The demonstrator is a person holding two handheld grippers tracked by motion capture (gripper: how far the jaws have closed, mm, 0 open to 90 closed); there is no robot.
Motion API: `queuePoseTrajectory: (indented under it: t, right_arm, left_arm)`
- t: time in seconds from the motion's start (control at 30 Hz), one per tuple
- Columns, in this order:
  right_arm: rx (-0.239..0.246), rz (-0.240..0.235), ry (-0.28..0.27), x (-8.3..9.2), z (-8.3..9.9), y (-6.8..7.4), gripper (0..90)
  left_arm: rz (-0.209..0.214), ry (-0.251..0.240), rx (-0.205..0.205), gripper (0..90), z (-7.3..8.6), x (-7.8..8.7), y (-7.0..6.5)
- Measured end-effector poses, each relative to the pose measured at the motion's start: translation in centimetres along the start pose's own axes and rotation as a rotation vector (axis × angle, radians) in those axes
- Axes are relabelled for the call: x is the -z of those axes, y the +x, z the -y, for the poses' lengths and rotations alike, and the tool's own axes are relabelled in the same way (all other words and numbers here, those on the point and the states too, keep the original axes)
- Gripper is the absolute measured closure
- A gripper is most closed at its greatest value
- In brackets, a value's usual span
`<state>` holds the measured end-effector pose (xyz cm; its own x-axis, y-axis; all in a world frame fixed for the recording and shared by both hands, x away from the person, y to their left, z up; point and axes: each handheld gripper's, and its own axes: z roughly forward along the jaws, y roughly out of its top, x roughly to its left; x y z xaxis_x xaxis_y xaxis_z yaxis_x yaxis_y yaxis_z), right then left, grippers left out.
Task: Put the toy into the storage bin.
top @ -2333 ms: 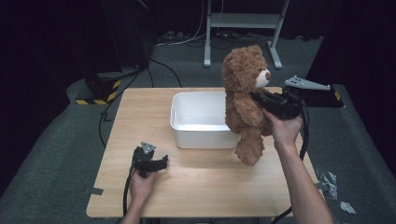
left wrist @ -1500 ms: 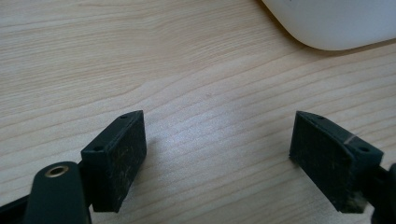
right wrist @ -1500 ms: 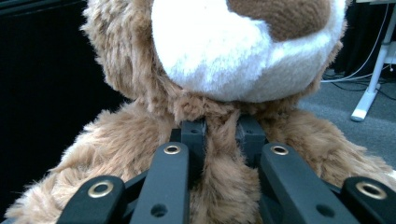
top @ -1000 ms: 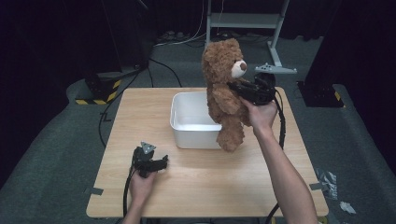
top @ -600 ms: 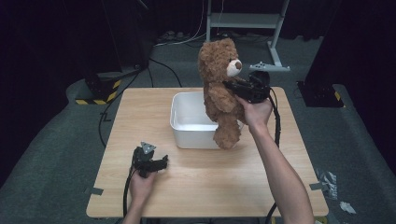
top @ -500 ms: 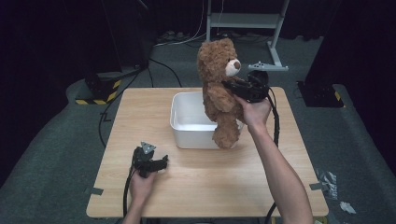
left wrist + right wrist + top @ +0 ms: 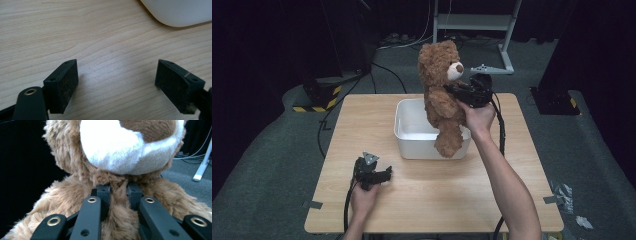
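Clamping a fluffy brown plush teddy bear (image 7: 440, 95) below its chin, the right gripper (image 7: 462, 94) holds it above a white rectangular plastic tub (image 7: 412, 140); the left gripper (image 7: 379, 175) rests with jaws apart.

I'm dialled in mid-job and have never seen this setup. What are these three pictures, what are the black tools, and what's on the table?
There is no robot arm here: a person holds a black two-jaw gripper in each hand. The high view looks down on a wooden table from above. The other two pictures come from cameras riding on each gripper, looking along its jaws. On the table stands a white plastic bin. The right gripper is clamped on the chest fur of a brown teddy bear, holding it upright above the bin; its own view shows the bear's muzzle close up. The left gripper rests on the table, jaws open with nothing between them.
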<state>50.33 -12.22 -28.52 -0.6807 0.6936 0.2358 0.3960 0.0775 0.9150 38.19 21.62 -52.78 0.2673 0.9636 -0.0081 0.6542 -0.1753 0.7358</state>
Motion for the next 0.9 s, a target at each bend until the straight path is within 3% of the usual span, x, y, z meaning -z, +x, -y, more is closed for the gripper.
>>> queuePoseTrajectory:
  t: [0.9]
  right_arm:
    - [0.0, 0.026, 0.039, -2.7, 1.2, -0.8, 77.5]
  left_arm:
    - [0.006, -0.002, 0.004, 18.6, 0.0, 0.0, 0.0]
